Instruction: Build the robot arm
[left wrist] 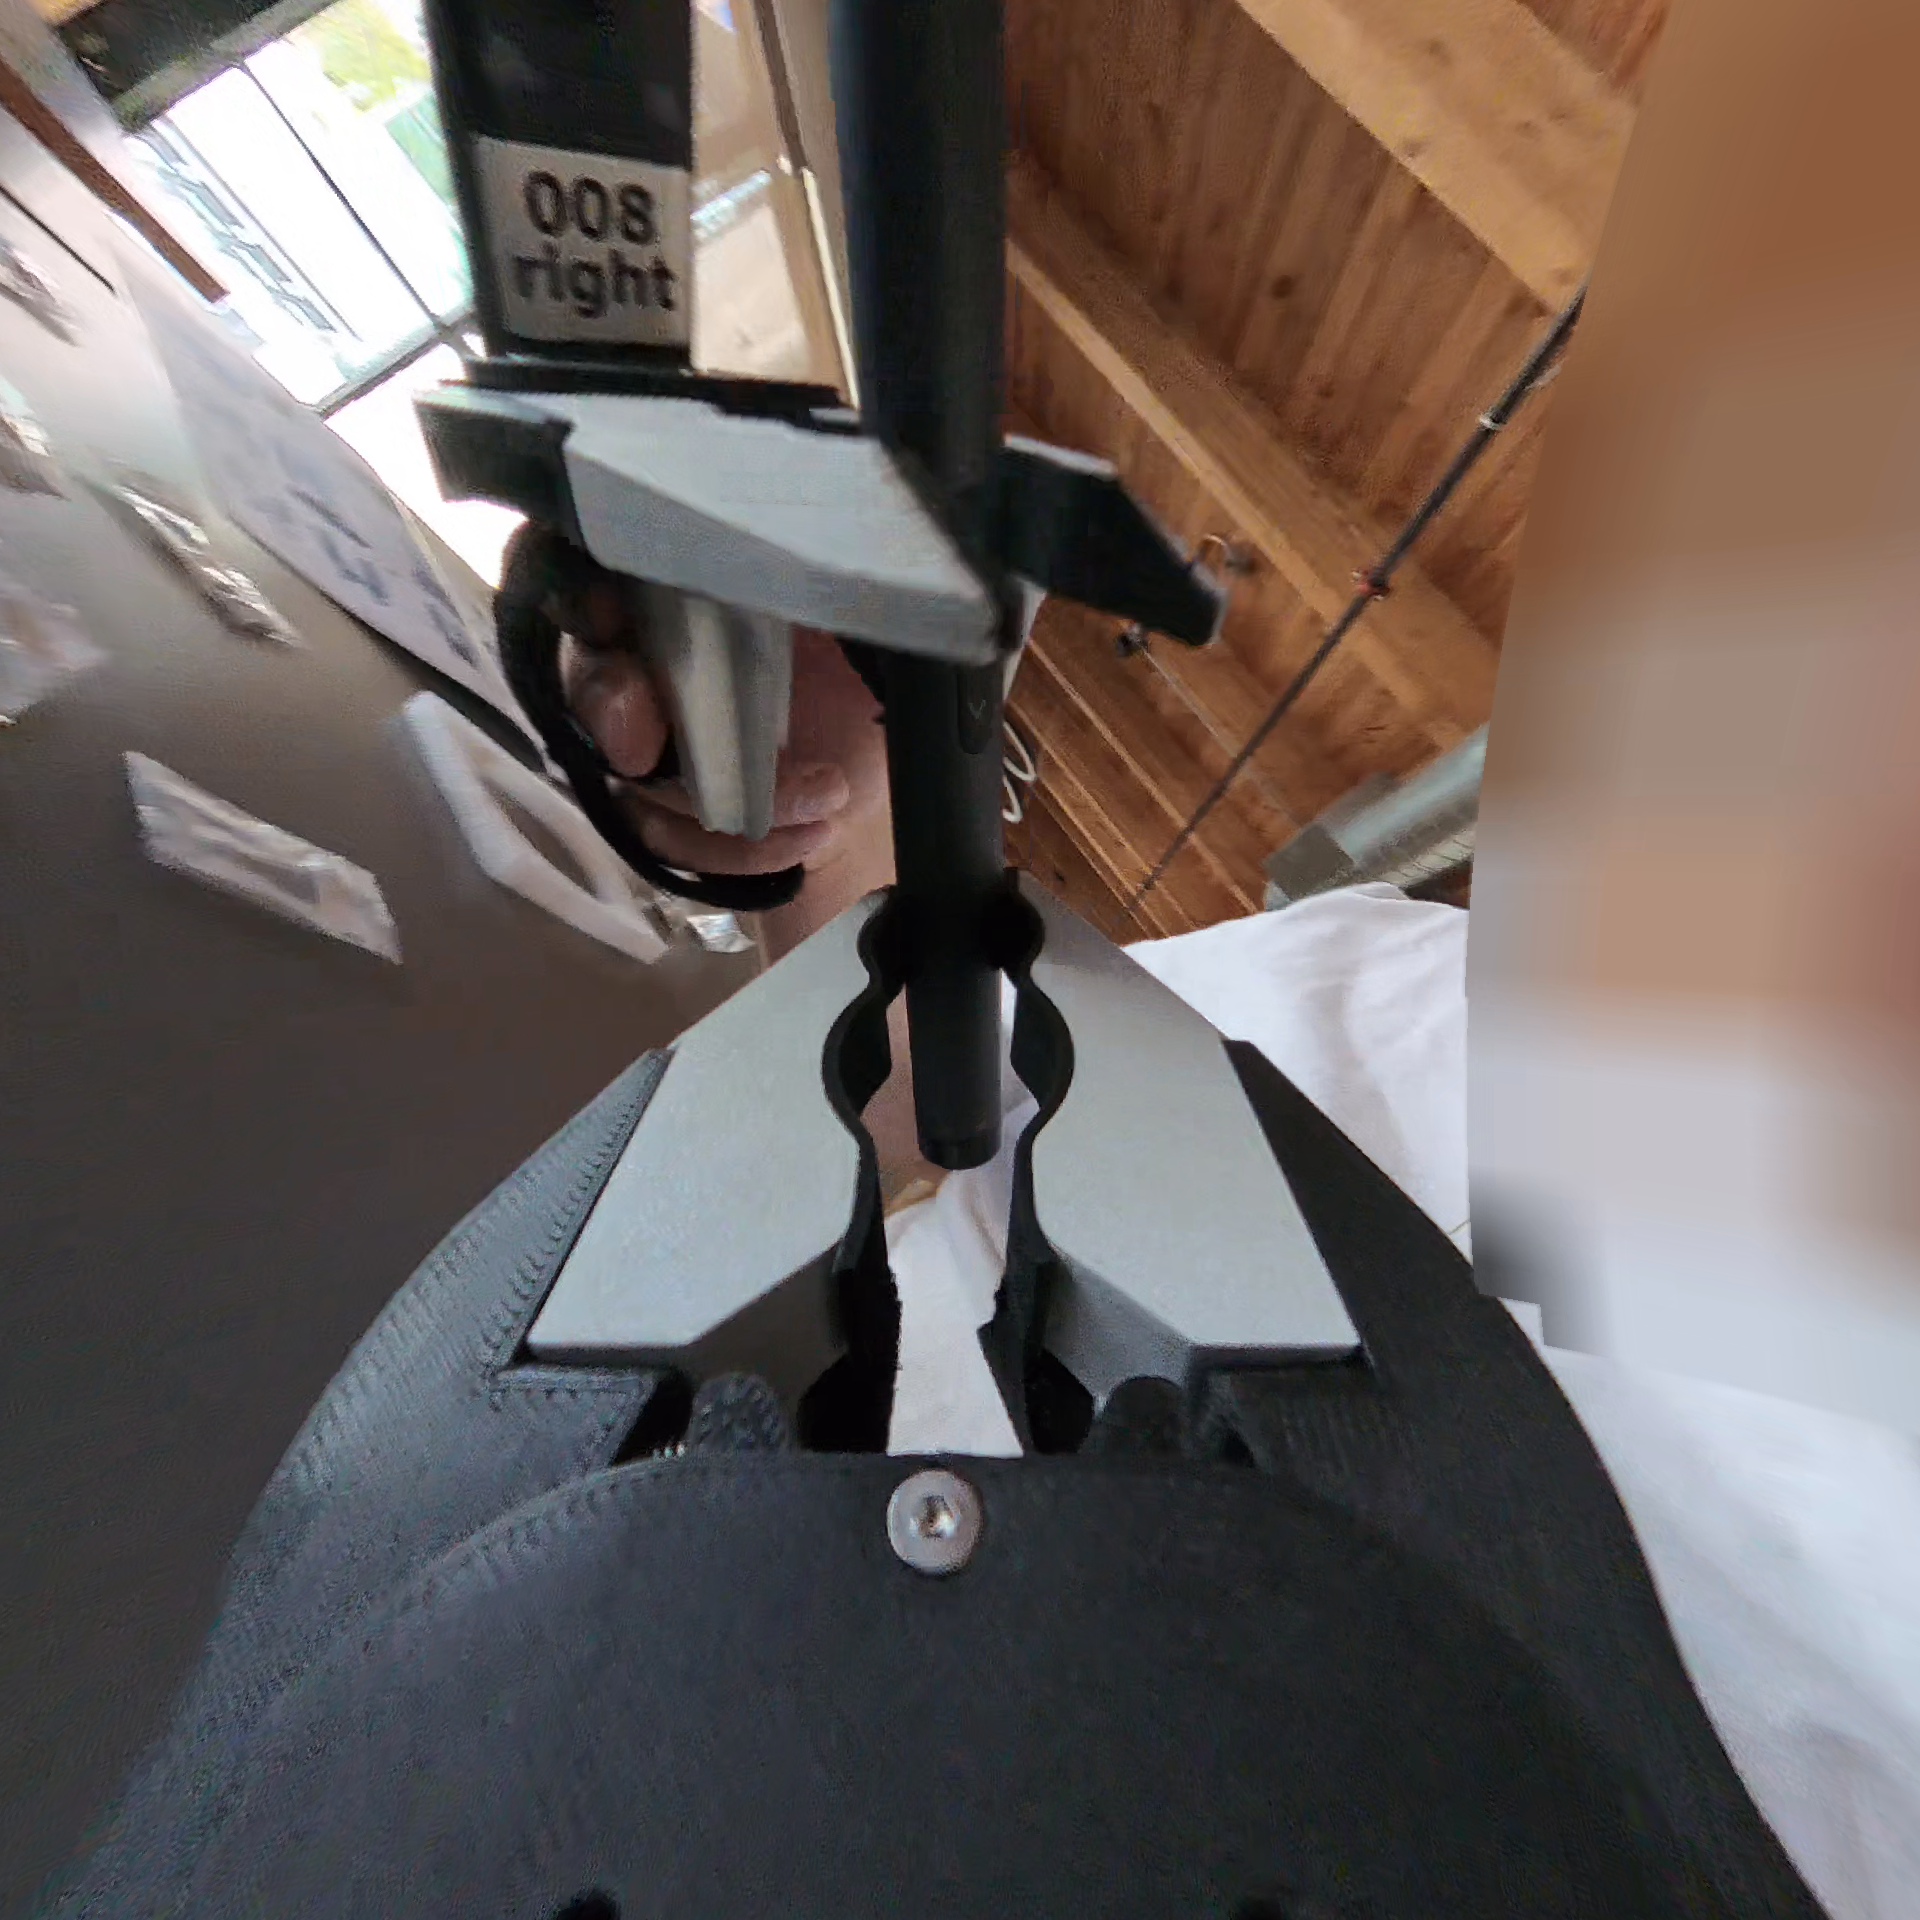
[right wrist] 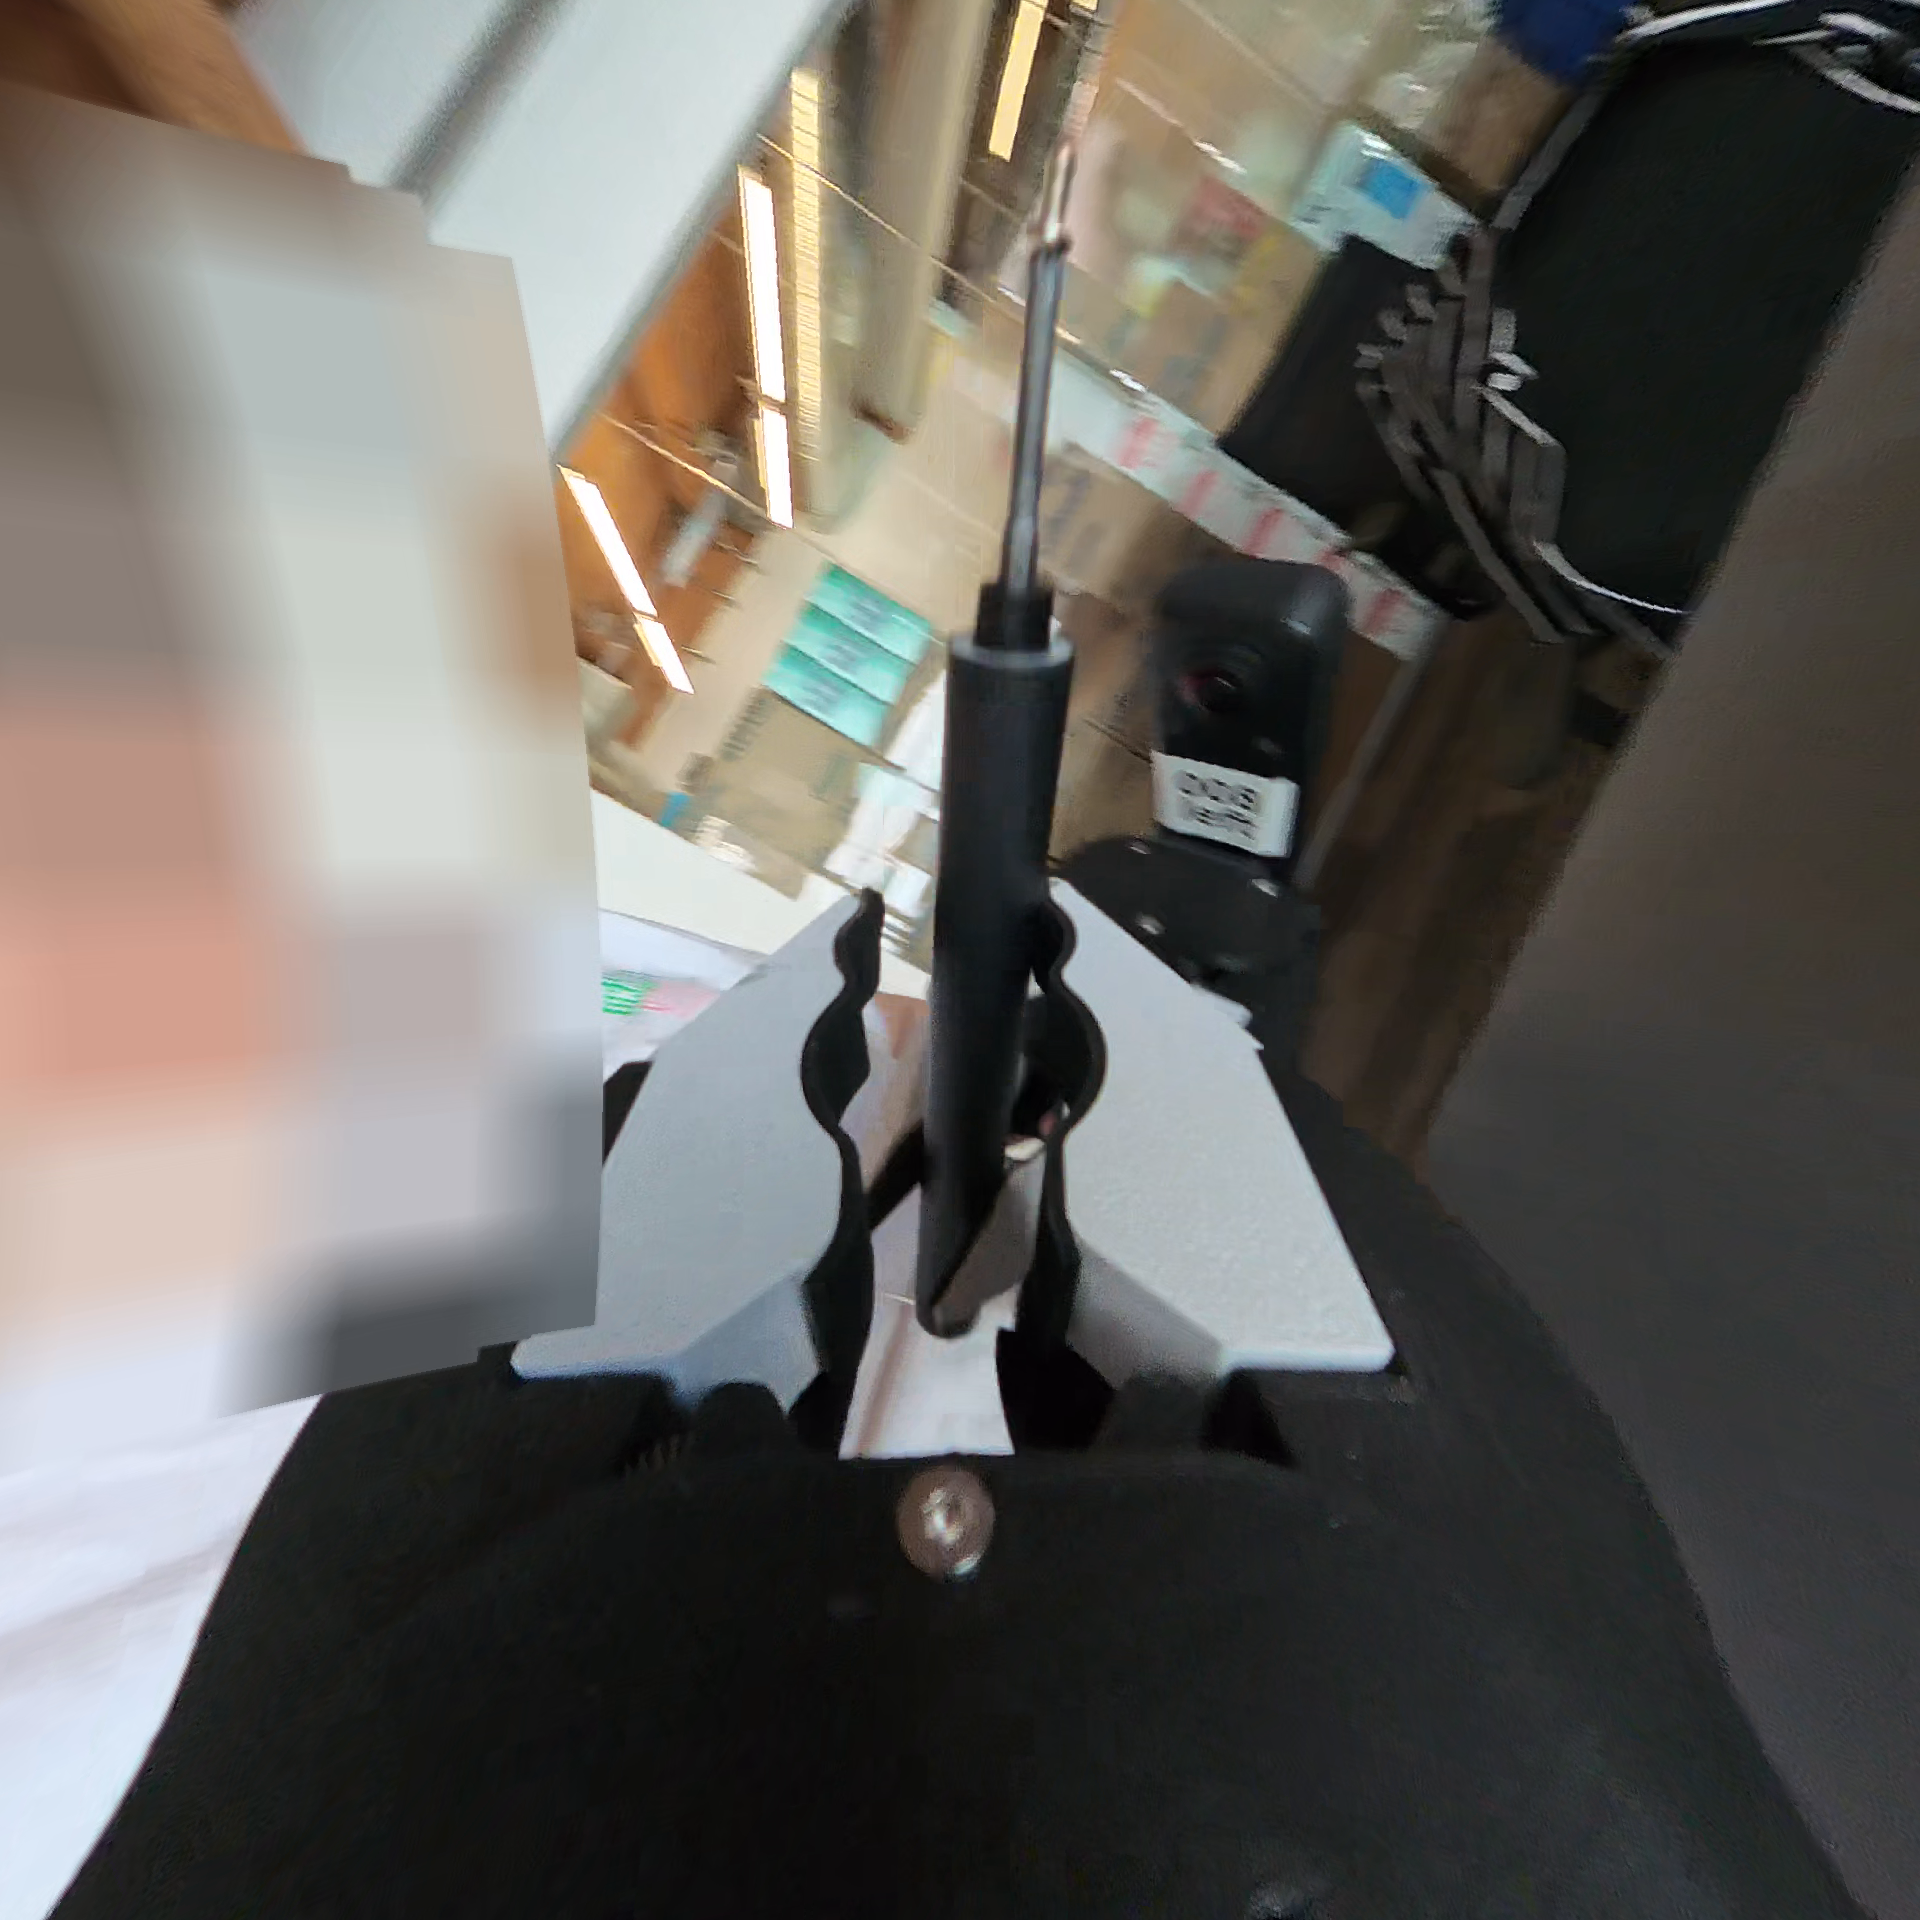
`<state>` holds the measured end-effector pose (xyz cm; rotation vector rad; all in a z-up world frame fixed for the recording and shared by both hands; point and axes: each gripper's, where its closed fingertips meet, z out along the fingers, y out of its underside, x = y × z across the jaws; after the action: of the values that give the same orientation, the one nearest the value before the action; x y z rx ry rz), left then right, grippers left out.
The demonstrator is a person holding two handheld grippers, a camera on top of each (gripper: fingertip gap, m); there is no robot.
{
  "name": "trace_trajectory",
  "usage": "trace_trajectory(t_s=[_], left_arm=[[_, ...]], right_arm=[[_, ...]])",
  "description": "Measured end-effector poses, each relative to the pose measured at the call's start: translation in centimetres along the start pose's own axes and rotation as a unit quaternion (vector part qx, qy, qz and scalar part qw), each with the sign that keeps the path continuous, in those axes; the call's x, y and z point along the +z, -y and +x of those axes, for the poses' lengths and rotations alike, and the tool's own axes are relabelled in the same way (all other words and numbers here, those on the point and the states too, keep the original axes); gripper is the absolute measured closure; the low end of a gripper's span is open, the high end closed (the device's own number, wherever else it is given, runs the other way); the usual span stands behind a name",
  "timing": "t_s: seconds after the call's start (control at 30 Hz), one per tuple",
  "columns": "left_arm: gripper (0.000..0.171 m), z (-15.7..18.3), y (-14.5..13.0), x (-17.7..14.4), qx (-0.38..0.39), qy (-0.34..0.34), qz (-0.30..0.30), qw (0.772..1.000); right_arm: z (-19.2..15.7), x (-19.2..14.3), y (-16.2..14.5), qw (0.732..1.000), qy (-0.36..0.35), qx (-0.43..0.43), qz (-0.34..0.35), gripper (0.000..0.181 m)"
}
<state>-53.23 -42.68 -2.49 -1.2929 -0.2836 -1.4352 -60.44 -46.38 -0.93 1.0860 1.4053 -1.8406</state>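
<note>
Against a backdrop of wooden ceiling boards (left wrist: pixel 1247 312), tilting both wrist cameras upward. Closing the left gripper (left wrist: pixel 948 925) almost fully and pinching one black screwdriver (left wrist: pixel 940 748) in the outermost notch of its two grey fingers (left wrist: pixel 748 1143), with the handle's butt end poking back between them. Holding the right gripper (right wrist: pixel 956 920) partly open: letting the same handle lean against one finger (right wrist: pixel 1174 1122), keeping the other finger (right wrist: pixel 727 1122) clear of it, so clamping nothing. Pointing one thin metal shaft (right wrist: pixel 1034 416) away from the right wrist camera, out of the handle's far end. Crossing the two grippers at that one handle, the right one showing farther up it in the left wrist view, the left one's single camera (right wrist: pixel 1247 665) showing just beyond the right fingers. Wrapping one hand (left wrist: pixel 665 748) around the right gripper's grey grip. Wearing a white shirt (left wrist: pixel 1299 997) just behind the left fingers. Showing one silver screw (left wrist: pixel 933 1522) on the left gripper's black body.
</note>
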Motion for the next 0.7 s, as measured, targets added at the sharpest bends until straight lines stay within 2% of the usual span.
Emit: trace_trajectory(t_s=[0.03,0.17,0.27,0.4,0.5,0.6,0.7], left_arm=[[0.155,-0.4,0.2,-0.4,0.002,0.023,0.009,1.0],[0.155,-2.7,0.2,-1.7,0.023,0.142,0.002,0.99],[0.155,-3.8,-0.2,-2.6,0.024,0.202,-0.013,0.979],[0.155,-4.9,-0.8,-3.4,0.03,0.27,-0.037,0.962],[0.155,-5.5,-1.3,-3.8,0.031,0.308,-0.056,0.949],[0.155,-6.4,-1.9,-4.4,0.033,0.352,-0.072,0.933],[0.155,-7.2,-2.2,-5.2,0.032,0.385,-0.083,0.919]], right_arm=[[0.6,0.0,-0.2,0.999,-0.031,-0.006,-0.007,0.15],[2.7,-0.3,-0.5,0.991,-0.132,-0.03,-0.011,0.15],[3.4,-0.6,-0.4,0.985,-0.169,-0.042,0.003,0.151],[4.1,-0.4,-0.6,0.981,-0.187,-0.043,0.003,0.153],[4.5,-0.7,0.2,0.981,-0.187,-0.029,0.036,0.154],[5.3,-0.9,0.2,0.978,-0.202,-0.015,0.04,0.155],[6.4,-1.2,-0.1,0.974,-0.224,-0.004,0.04,0.165]])
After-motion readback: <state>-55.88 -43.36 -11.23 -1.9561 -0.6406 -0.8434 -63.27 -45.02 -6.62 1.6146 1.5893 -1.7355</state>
